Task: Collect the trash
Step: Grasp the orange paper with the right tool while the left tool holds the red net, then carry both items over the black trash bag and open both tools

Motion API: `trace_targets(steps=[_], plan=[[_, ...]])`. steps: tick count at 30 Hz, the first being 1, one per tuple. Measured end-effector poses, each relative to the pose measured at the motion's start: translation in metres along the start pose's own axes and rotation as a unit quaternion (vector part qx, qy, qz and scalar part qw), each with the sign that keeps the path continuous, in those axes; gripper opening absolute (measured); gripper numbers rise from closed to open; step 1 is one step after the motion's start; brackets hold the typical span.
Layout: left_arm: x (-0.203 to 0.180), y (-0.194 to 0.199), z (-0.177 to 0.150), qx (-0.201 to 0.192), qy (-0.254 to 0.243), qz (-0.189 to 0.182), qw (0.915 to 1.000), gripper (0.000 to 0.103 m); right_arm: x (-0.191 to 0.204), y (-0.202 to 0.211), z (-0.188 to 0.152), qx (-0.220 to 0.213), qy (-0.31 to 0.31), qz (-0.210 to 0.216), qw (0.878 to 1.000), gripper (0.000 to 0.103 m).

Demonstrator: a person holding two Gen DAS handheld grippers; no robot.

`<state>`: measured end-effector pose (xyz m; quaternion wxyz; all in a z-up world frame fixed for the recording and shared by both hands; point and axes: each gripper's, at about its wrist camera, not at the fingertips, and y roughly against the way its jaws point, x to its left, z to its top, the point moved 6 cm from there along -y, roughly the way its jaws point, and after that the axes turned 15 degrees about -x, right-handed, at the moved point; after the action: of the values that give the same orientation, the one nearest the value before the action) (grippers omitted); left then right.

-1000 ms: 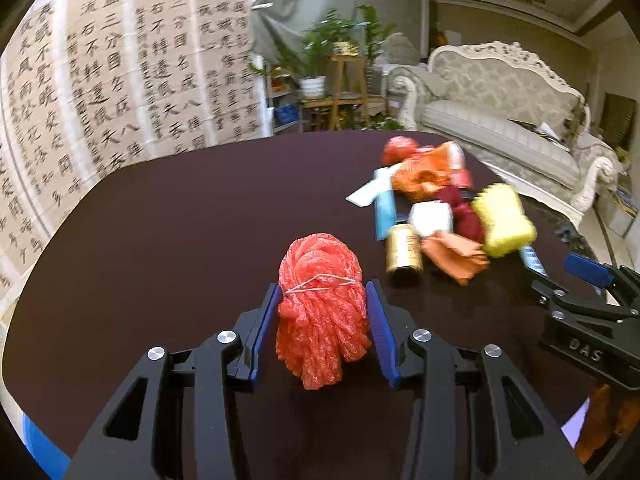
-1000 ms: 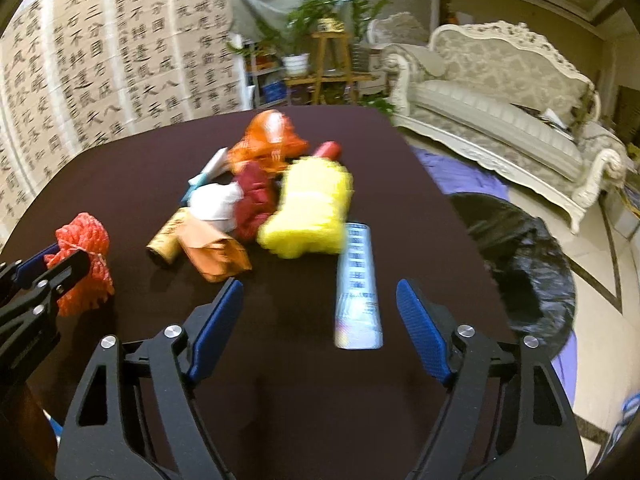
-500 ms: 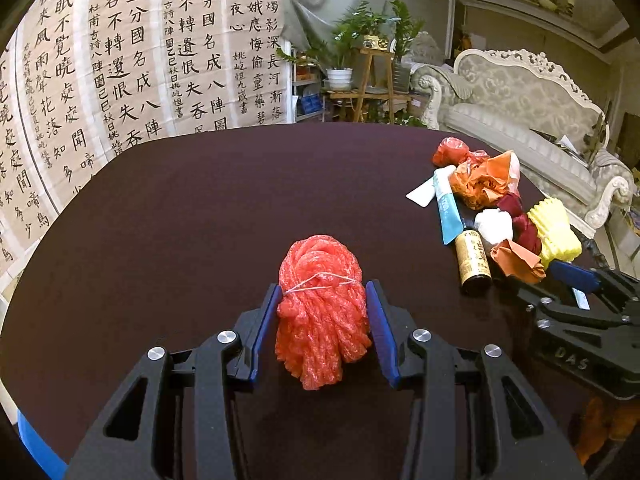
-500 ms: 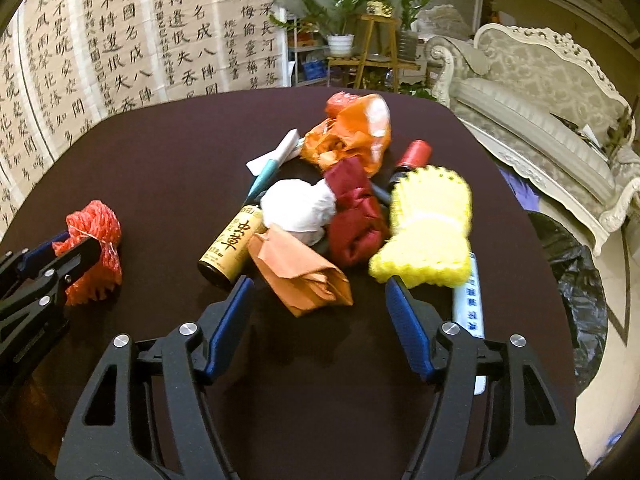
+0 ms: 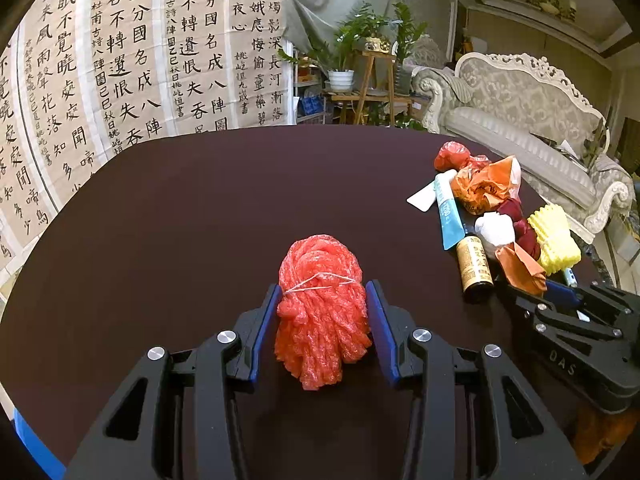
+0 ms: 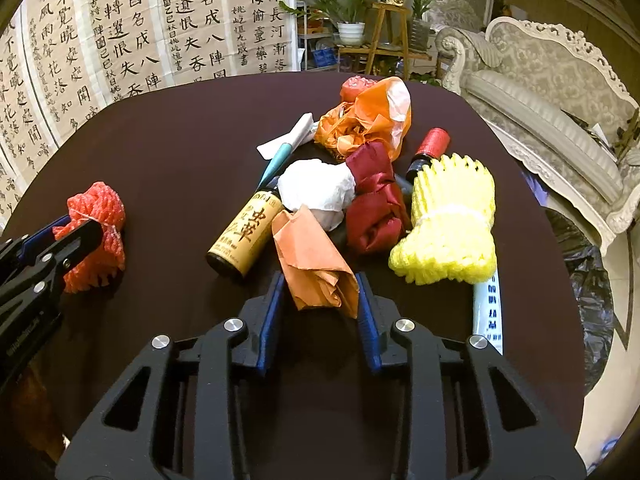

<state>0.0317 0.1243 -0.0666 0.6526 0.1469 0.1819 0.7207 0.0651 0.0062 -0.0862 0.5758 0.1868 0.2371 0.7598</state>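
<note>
While clamped on red netting (image 5: 321, 308) — left tongs (image 5: 322, 312); right tongs (image 6: 320, 300) pinching orange paper (image 6: 314, 266).

- We see a dark maroon table (image 6: 168, 152) with rounded corners carrying all the trash.
- We take the brown bottle (image 6: 244, 236) as our landmark; it lies on its side.
- Well to its left lies a red foam net bundle (image 6: 96, 216).
- Touching its right, an orange paper wad (image 6: 312, 264) and a white crumpled tissue (image 6: 316, 192).
- Behind it, a teal tube (image 6: 276, 160) and an orange plastic bag (image 6: 368, 120).
- Farther right, a dark red cloth (image 6: 376, 208), a yellow foam net (image 6: 452, 224) and a white tube (image 6: 488, 312).
</note>
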Motion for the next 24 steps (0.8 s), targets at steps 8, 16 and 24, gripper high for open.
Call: trace_targets(steps=[8, 16, 24], plan=[[-0.015, 0.013, 0.001, -0.010, -0.009, -0.011, 0.9998, 0.043, -0.012, 0.028, -0.006, -0.014, -0.012, 0.000, 1.000, 0.033], [-0.056, 0.029, 0.015, -0.036, -0.022, -0.054, 0.9977, 0.043, -0.054, 0.062, 0.004, -0.053, -0.043, -0.039, 0.997, 0.033], [-0.127, 0.034, 0.037, -0.068, -0.047, -0.122, 0.9890, 0.043, -0.130, 0.087, 0.005, -0.087, -0.081, -0.120, 0.986, 0.033]])
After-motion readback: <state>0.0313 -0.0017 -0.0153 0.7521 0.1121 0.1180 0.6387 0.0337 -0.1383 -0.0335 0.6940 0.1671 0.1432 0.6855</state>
